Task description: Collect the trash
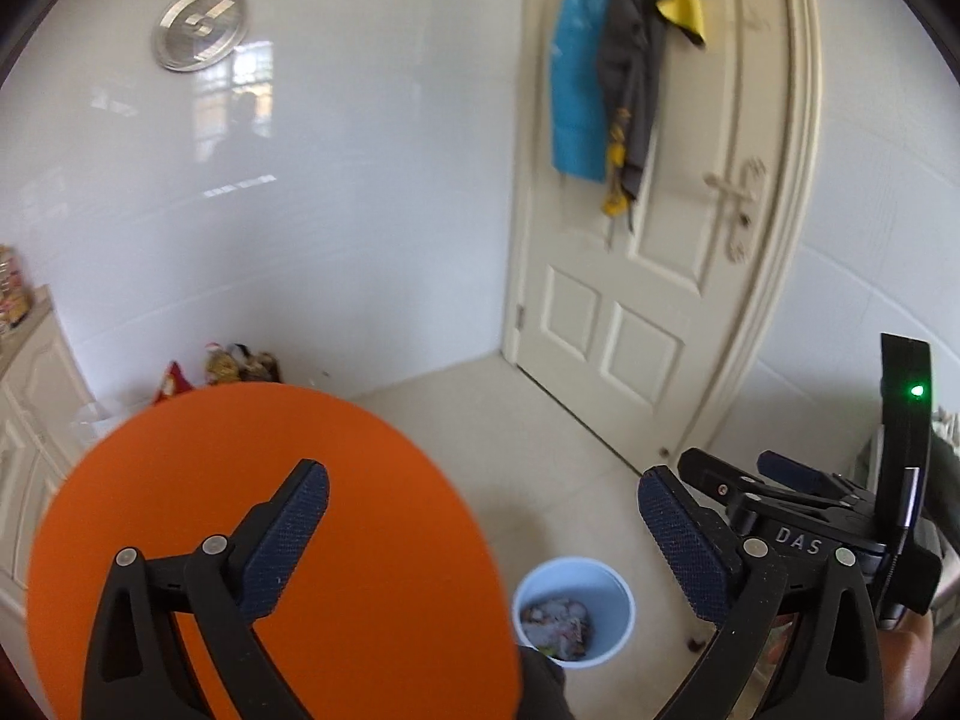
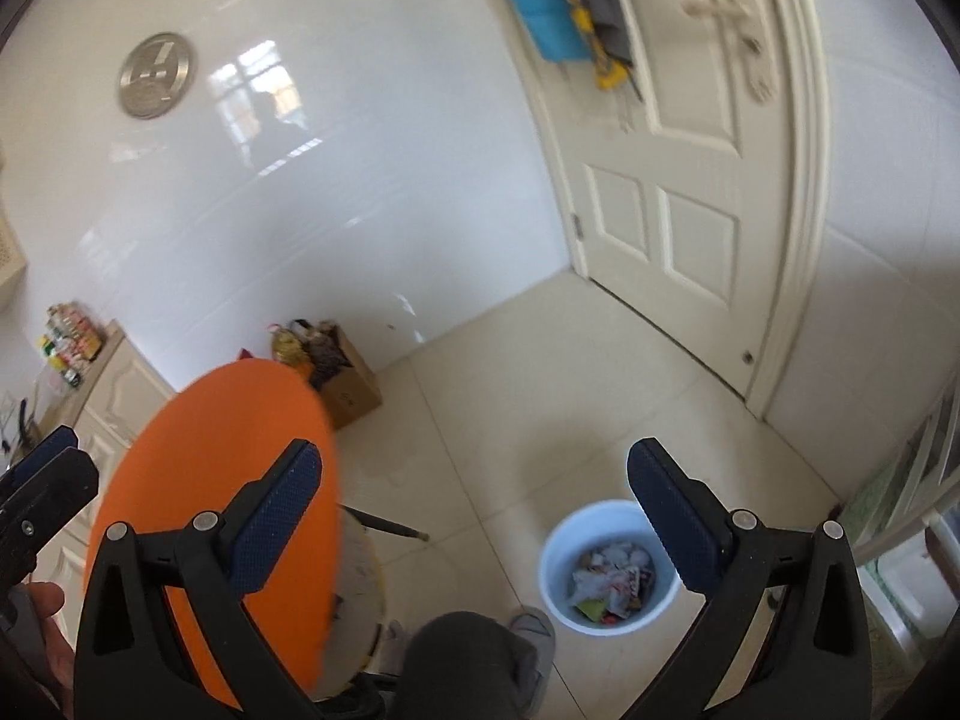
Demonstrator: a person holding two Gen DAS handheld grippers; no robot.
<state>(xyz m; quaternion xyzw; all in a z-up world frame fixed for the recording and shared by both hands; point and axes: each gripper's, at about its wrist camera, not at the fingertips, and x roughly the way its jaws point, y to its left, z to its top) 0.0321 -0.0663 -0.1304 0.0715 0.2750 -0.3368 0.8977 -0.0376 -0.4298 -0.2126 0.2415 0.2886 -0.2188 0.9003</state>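
Ahead of me a white tiled wall (image 1: 360, 180) meets a cream panelled door (image 1: 648, 240) with cloths hanging on it, and below them the orange round tabletop (image 1: 252, 510) fills the lower left of both my views. On the pale floor tiles just to its right stands the light blue bin (image 2: 606, 564), upright and holding crumpled wrappers and paper scraps (image 2: 612, 585). My left gripper (image 1: 483, 534) and my right gripper (image 2: 474, 516) both hang above it with jaws spread wide and nothing between the pads.
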